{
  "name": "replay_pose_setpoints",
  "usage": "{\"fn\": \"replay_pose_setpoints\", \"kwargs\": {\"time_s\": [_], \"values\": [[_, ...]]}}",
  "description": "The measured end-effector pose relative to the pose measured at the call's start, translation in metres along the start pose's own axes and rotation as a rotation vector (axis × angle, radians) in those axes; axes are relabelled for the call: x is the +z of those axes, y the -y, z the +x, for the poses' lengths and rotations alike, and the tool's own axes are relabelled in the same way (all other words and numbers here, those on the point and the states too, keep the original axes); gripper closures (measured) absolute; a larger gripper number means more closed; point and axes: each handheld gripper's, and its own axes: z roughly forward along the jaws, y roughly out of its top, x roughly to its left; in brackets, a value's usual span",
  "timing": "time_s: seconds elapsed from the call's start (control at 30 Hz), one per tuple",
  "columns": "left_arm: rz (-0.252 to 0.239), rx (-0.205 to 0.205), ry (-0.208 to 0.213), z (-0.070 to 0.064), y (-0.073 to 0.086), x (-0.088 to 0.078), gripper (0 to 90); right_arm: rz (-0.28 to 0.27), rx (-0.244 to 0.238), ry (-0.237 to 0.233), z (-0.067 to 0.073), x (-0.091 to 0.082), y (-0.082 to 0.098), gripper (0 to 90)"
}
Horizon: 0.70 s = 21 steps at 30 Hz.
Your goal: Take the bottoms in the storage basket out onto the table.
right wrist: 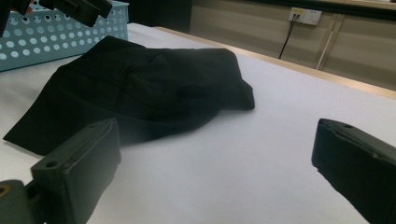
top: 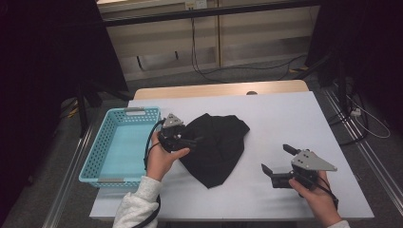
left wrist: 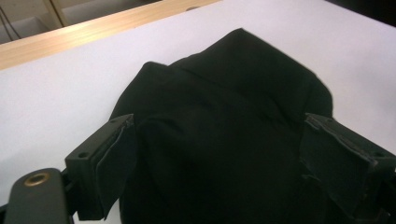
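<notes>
A crumpled black cloth (top: 216, 145) lies on the white table, just right of the basket. My left gripper (top: 192, 140) hangs at the cloth's left edge, pointing right over it. In the left gripper view its jaws stand wide apart, with the black cloth (left wrist: 224, 116) lying between and under them; the left gripper (left wrist: 217, 126) is open. My right gripper (top: 275, 158) hovers over bare table to the right of the cloth, pointing left, jaws spread and empty. The right gripper view has its jaws (right wrist: 215, 154) low over the table, facing the cloth (right wrist: 140, 79).
A light blue perforated basket (top: 95, 156) stands at the table's left edge, also seen behind the cloth as a blue basket wall (right wrist: 46, 37). The white table top (top: 290, 118) has bare room right and behind the cloth. A wooden strip (top: 218, 89) runs along the far edge.
</notes>
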Motion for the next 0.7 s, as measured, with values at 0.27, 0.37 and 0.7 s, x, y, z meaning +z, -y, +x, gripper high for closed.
{"fn": "replay_pose_setpoints", "kwargs": {"time_s": [0.27,0.37,0.7], "values": [[0.019,-0.016,0.013,0.000,0.012,0.002,10.5,0.024,-0.006,-0.014,0.002,0.026,-0.009,0.2],[0.026,-0.012,0.012,-0.001,0.013,0.001,10.1,0.045,0.010,-0.018,0.003,0.036,-0.012,0.4],[0.043,0.000,-0.002,-0.004,0.017,-0.003,8.7,0.100,-0.008,-0.053,0.014,0.069,-0.019,1.9]]}}
